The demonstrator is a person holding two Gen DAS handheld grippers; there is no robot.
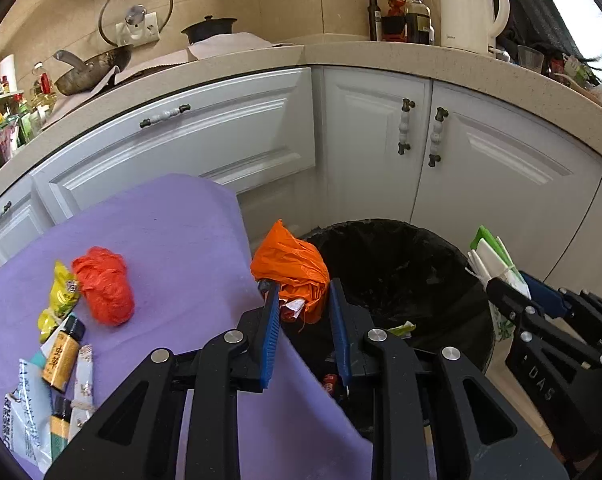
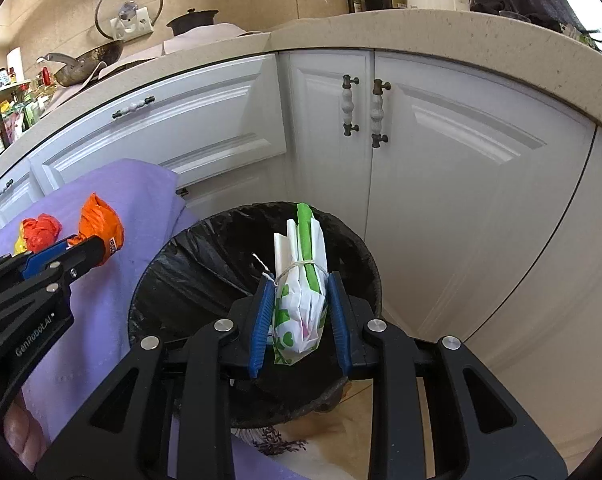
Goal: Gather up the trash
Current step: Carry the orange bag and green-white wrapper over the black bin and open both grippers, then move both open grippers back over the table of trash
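left gripper [image 1: 303,292] clamped on orange bag [image 1: 291,268], soft, light, crushable, at bin [image 1: 441,248] rim | right gripper [image 2: 299,286] clamped on tied paper bundle [image 2: 301,280], light, stiffish, over bin; hold mid-body

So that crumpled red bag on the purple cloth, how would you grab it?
Pinch the red bag across its middle, coming down from above. It is a loose ball lying free on the cloth, and the wrappers crowd its left side.
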